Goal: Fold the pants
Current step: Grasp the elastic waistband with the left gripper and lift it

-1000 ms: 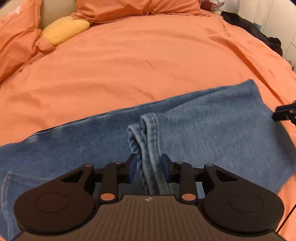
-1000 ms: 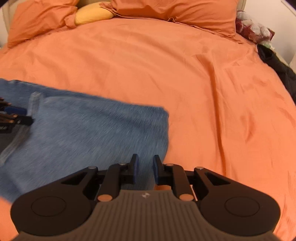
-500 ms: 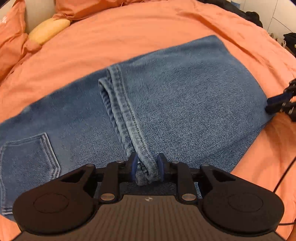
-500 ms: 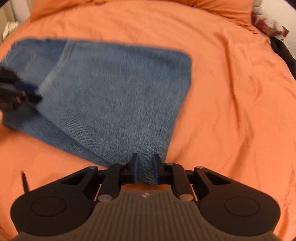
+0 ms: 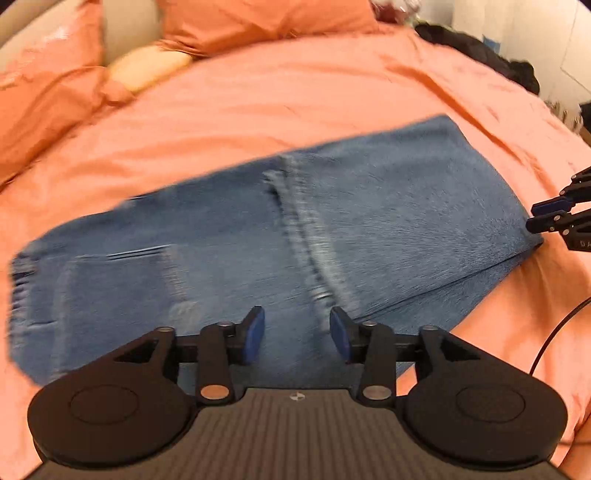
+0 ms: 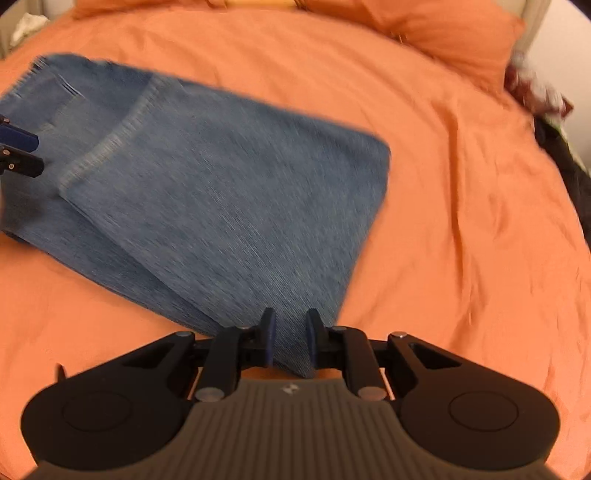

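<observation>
Pants point(image 5: 369, 229) lie folded on orange bedspread point(image 5: 295, 96) below matching pillows point(image 5: 258, 18).

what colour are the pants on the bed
Blue denim pants, lying on the orange bedding; right wrist view shows it best.

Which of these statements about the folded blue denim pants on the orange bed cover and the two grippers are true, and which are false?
1. The left gripper is open, with nothing between its blue pads. True.
2. The right gripper is empty. False: it is shut on a corner of the folded blue denim pants.
3. The pants lie on a white sheet. False: they lie on the orange bed cover.
4. A stitched hem crosses the top of the pants. True.
5. A yellow pillow lies near the orange pillows. True.
</observation>
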Demonstrator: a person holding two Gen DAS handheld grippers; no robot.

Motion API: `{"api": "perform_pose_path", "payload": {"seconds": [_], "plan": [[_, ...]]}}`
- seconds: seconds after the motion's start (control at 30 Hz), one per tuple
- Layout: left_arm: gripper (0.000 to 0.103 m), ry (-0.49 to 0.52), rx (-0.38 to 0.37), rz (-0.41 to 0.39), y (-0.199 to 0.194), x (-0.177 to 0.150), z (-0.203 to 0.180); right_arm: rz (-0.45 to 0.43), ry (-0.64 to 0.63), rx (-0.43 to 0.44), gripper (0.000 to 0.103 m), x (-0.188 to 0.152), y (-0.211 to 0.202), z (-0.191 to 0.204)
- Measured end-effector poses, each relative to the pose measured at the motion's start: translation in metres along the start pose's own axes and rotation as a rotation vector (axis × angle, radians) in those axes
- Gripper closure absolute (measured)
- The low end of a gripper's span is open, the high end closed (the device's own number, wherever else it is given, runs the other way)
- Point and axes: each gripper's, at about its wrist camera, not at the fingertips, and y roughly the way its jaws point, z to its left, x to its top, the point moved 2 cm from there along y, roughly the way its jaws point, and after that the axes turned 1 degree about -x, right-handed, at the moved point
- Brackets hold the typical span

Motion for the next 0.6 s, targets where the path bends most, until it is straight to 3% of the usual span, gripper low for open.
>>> {"api": "perform_pose_path", "payload": {"seconds": [0.1, 0.2, 0.27, 0.43, 0.6], "plan": [[0.048, -0.054, 0.032, -0.012, -0.026, -0.012, 0.036, -0.053, -0.037, 0.034, 0.088, 0.011, -0.013, 0.013], [0.041, -0.134, 0.072, -0.028, -0.044, -0.021, 0.075, -0.099, -0.118, 0.059, 0.075, 0.025, -0.023, 0.033], [0.034, -0.209, 0.094, -0.045, -0.054, -0.032, 0.103, -0.111, -0.192, 0.093, 0.075, 0.035, -0.025, 0.049], [0.026, -0.462, 0.088, -0.109, -0.067, -0.063, 0.172, -0.124, -0.330, 0.144, 0.068, 0.064, -0.015, 0.090], [0.020, -0.750, 0.038, -0.153, -0.053, -0.097, 0.233, -0.102, -0.433, 0.147, 0.067, 0.089, 0.010, 0.119]]}}
